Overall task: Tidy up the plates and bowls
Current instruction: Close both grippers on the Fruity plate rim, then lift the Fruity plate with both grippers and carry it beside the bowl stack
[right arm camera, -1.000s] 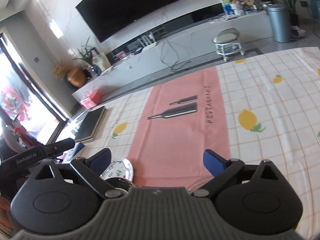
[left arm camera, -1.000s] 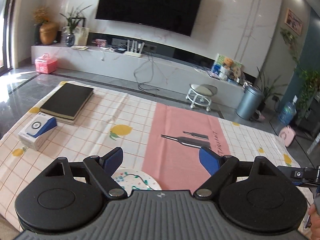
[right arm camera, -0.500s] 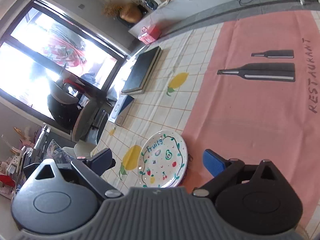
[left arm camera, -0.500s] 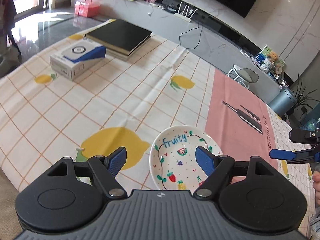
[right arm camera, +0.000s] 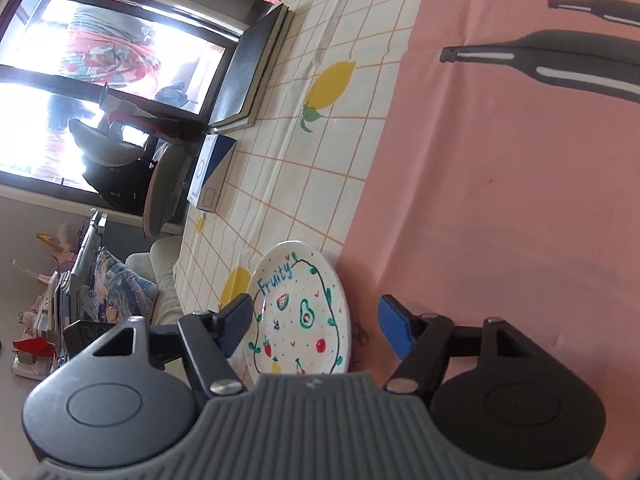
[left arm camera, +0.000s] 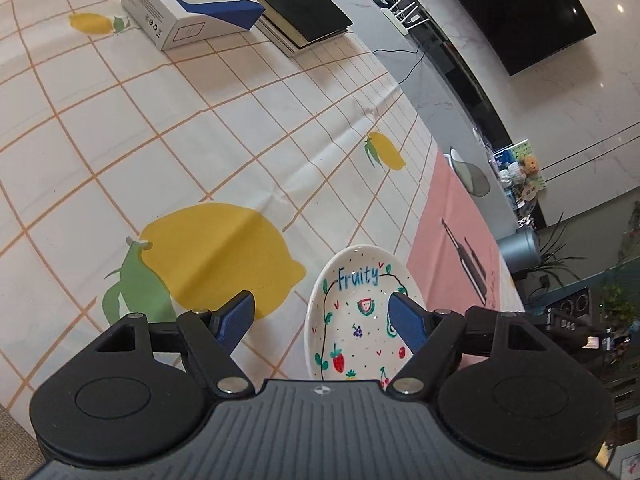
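A white plate (left arm camera: pixel 356 312) painted with fruit and the word "Fruity" lies flat on the tablecloth near the table's front edge. It also shows in the right wrist view (right arm camera: pixel 300 312). My left gripper (left arm camera: pixel 322 318) is open and hovers just above the plate's left rim, its right finger over the plate. My right gripper (right arm camera: pixel 320 322) is open and empty, with the plate between its blue fingers and below them. No bowl shows in either view.
A white and blue box (left arm camera: pixel 188 12) and a black book (left arm camera: pixel 292 4) lie at the far left of the table. The pink strip of the tablecloth (right arm camera: pixel 500 180) runs right of the plate. A chair (right arm camera: pixel 160 184) stands beyond the table's left edge.
Both grippers have tilted down from the room towards the table and closed in on the plate. It now lies between the fingers in both views. Both stay open.
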`<action>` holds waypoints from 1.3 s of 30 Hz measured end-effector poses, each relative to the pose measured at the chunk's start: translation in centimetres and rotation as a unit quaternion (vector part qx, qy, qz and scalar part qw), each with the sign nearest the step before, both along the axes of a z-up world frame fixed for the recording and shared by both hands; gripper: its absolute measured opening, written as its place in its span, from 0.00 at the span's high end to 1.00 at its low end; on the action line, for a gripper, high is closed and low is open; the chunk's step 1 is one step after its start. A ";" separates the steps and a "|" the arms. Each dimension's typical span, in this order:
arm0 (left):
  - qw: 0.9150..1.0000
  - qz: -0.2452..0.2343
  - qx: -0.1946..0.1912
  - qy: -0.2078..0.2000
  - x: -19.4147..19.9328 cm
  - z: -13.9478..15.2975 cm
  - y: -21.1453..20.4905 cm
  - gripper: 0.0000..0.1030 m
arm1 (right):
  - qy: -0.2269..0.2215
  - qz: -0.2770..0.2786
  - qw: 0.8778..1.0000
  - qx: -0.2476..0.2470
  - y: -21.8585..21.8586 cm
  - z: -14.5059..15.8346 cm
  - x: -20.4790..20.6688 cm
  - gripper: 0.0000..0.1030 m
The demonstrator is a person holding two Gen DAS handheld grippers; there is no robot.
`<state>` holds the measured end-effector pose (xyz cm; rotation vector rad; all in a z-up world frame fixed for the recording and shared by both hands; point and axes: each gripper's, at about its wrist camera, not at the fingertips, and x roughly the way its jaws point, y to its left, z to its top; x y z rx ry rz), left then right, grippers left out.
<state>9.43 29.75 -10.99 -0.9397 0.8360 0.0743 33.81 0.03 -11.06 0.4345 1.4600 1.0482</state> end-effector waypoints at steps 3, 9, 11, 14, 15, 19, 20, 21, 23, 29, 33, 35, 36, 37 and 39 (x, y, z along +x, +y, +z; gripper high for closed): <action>0.999 -0.012 -0.046 -0.024 -0.3 -1.0 0.3 0.17 | 0.012 0.013 1.000 -0.004 0.1 -0.8 -0.1 0.41; 0.996 -0.039 -0.064 -0.045 0.5 -1.8 -0.7 0.29 | 0.076 -0.007 0.997 0.018 0.2 -3.6 0.5 0.77; 0.997 -0.026 -0.071 -0.035 0.3 -2.0 -0.4 0.43 | 0.085 -0.014 0.996 0.019 0.0 -4.1 0.6 0.90; 0.997 0.017 -0.073 0.002 -0.2 -2.9 0.2 0.90 | 0.082 -0.017 0.996 0.023 -0.4 -4.4 0.6 0.95; 0.996 0.020 -0.087 -0.002 -0.3 -3.2 0.4 0.94 | 0.068 -0.014 0.997 0.023 -0.4 -4.2 0.4 0.95; 0.998 0.004 -0.060 0.015 0.5 -2.2 -0.3 0.94 | 0.055 -0.028 0.998 0.018 -0.7 -3.8 0.1 0.95; 0.998 -0.002 -0.056 0.015 0.7 -1.9 -0.6 0.95 | 0.055 -0.034 0.998 0.018 -0.9 -3.7 0.0 0.95; 0.998 -0.008 -0.059 0.011 1.0 -1.5 -0.7 0.95 | 0.052 -0.041 0.998 0.017 -1.0 -3.5 0.1 0.95; 0.997 -0.016 -0.078 -0.007 1.6 -0.9 -0.7 0.96 | 0.048 -0.062 0.997 0.023 -1.9 -2.9 0.3 0.95; 0.995 -0.073 -0.063 -0.028 6.0 2.5 -3.1 0.95 | 0.033 -0.127 0.989 0.063 -6.6 0.8 0.6 0.96; 0.988 -0.138 -0.065 -0.034 9.8 4.3 -7.1 0.95 | 0.008 -0.201 0.978 0.045 -11.7 3.5 -0.1 0.95; 0.982 -0.177 -0.056 -0.036 11.6 5.0 -9.5 0.95 | 0.006 -0.247 0.968 0.047 -14.9 4.3 -1.0 0.95; 0.978 -0.199 -0.056 -0.035 12.5 5.2 -10.7 0.95 | 0.007 -0.271 0.961 0.049 -16.7 4.7 -1.5 0.95; 0.974 -0.216 -0.059 -0.033 13.2 5.3 -11.8 0.95 | 0.007 -0.294 0.955 0.051 -18.4 5.0 -2.1 0.95; 0.966 -0.250 -0.064 -0.027 14.3 5.2 -14.1 0.95 | 0.011 -0.337 0.940 0.052 -21.7 5.2 -3.6 0.95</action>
